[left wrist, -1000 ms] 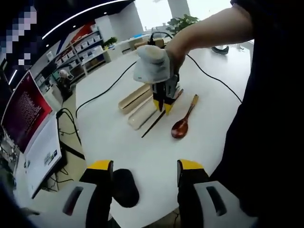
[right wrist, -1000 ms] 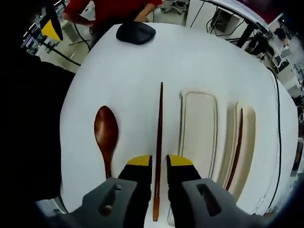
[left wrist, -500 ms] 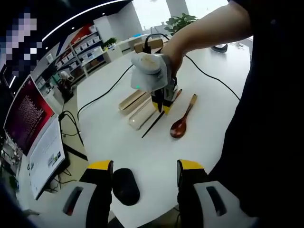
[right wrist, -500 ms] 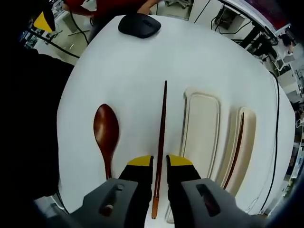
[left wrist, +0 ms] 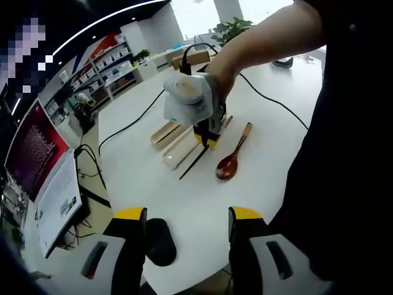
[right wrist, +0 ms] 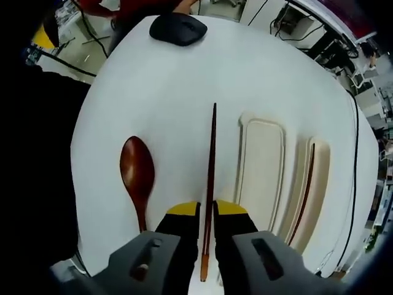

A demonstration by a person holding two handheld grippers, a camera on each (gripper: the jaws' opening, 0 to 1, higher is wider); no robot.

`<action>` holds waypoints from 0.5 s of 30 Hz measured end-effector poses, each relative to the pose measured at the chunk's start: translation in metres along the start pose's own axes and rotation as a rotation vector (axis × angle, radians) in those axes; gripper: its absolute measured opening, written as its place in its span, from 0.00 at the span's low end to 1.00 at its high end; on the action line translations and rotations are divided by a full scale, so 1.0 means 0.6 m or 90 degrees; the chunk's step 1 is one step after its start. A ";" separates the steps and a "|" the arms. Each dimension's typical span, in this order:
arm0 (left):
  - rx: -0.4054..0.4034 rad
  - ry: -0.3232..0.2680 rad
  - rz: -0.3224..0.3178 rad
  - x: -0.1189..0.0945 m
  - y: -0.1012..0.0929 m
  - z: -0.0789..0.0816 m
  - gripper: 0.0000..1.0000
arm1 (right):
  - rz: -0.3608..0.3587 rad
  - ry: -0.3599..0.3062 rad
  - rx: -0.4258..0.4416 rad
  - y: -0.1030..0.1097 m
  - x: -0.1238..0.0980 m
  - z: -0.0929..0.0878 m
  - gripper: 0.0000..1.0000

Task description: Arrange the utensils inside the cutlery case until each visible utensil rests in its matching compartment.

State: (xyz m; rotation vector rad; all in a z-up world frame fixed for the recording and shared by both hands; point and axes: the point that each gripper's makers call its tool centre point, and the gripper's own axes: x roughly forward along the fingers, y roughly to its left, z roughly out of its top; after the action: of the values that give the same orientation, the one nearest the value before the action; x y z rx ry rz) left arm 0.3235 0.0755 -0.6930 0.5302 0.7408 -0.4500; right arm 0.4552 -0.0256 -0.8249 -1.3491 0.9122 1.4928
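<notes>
Right gripper view looks down on a white round table (right wrist: 184, 80), where the right gripper (right wrist: 206, 212) has its yellow-tipped jaws drawn in close on either side of a dark wooden chopstick (right wrist: 210, 166). The stick runs straight away from the jaws, its lighter butt end poking back between them; the jaws appear to pinch it, though contact is hard to confirm. Just left of the chopstick lies a brown wooden spoon (right wrist: 137, 178), bowl pointing away. Just right sits the cutlery case (right wrist: 261, 172), a pale tray with long compartments: the nearer one has nothing in it, the farther one holds a second chopstick (right wrist: 305, 190). A black computer mouse (right wrist: 178, 29) rests at the far edge.

Left gripper view shows the left gripper (left wrist: 186, 224) hanging above the table's near edge, jaws spread wide and holding nothing, well apart from the utensils. Beyond it a person's hand (left wrist: 224, 64) holds the right gripper over the chopstick (left wrist: 195, 163), with the spoon (left wrist: 231, 161) and case (left wrist: 172, 138) on either side.
</notes>
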 end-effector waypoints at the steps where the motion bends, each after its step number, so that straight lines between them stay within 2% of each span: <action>1: -0.003 -0.001 0.001 -0.001 0.001 0.000 0.55 | 0.004 0.001 0.005 -0.001 0.000 0.000 0.05; 7: -0.003 0.001 0.012 -0.003 0.001 -0.003 0.56 | 0.008 -0.001 0.019 -0.006 0.005 0.003 0.04; 15: 0.001 -0.008 0.016 -0.007 0.002 0.007 0.56 | -0.001 0.003 0.006 -0.005 0.007 0.004 0.01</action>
State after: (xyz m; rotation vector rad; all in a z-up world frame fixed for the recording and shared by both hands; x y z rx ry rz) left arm 0.3235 0.0747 -0.6870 0.5379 0.7215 -0.4306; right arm 0.4575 -0.0220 -0.8286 -1.3471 0.9205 1.4836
